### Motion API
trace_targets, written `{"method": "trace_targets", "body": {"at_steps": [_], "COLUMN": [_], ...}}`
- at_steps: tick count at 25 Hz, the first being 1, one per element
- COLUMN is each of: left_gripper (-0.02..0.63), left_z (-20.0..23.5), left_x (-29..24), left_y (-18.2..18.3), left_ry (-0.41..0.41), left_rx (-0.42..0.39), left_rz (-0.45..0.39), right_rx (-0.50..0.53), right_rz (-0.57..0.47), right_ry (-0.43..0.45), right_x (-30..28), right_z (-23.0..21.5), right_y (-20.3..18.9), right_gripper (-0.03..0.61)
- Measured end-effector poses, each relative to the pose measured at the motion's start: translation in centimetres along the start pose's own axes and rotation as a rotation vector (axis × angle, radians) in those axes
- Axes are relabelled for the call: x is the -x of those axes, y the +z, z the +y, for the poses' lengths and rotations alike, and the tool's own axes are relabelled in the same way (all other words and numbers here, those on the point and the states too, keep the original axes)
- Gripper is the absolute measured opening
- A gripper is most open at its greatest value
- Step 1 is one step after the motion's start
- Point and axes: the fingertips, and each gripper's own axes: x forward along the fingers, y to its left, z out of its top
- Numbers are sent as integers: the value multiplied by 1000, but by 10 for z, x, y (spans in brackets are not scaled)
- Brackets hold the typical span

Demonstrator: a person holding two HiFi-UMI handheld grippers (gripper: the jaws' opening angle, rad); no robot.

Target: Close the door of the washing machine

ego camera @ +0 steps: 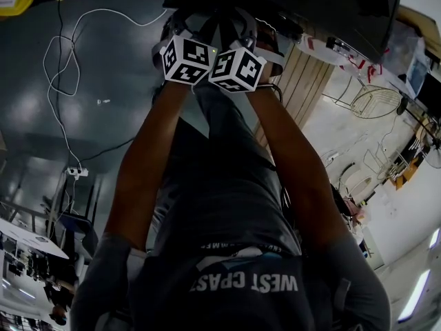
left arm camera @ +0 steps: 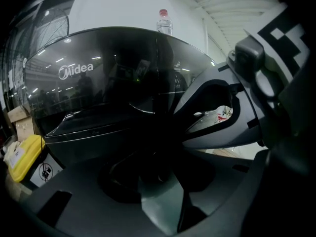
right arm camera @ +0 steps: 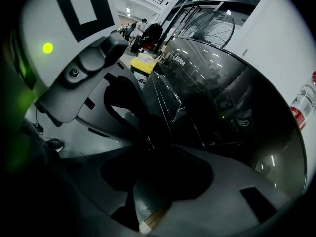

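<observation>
You hold the left hand-held gripper [ego camera: 180,29] and right hand-held gripper [ego camera: 256,36] side by side at upper middle, the 2 jaw pairs apart, clamping nothing, probably to push together. The washing machine [left arm camera: 113,83] looms just ahead, its dark door [left arm camera: 98,127] edge nearest. Open floor [ego camera: 103,67] lies left.

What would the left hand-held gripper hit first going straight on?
Probably the dark Midea washing machine, close ahead of the left hand-held gripper; nothing shows between them, though depth is unclear.
</observation>
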Motion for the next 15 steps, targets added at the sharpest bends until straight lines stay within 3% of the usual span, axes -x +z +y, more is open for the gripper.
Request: {"method": "trace_targets", "body": {"at_steps": [5, 8, 11, 15], "left_gripper": [194, 150, 149, 149], "left_z": [-2, 2, 6, 19], "left_x": [4, 14, 32, 64], "left_y": [0, 2, 1, -3], "left_ry": [-28, -40, -66, -79], "left_rx": [1, -13, -36, -61], "left_rz": [2, 6, 10, 4], "right_rx": [-20, -36, -57, -98], "right_rz": [12, 16, -33, -91], "right_ry": [38, 92, 126, 111], "right_x": [2, 2, 11, 33], "right_z": [3, 4, 1, -10], "right_y": [1, 3, 15, 36], "right_gripper": [166, 158, 102, 94]}}
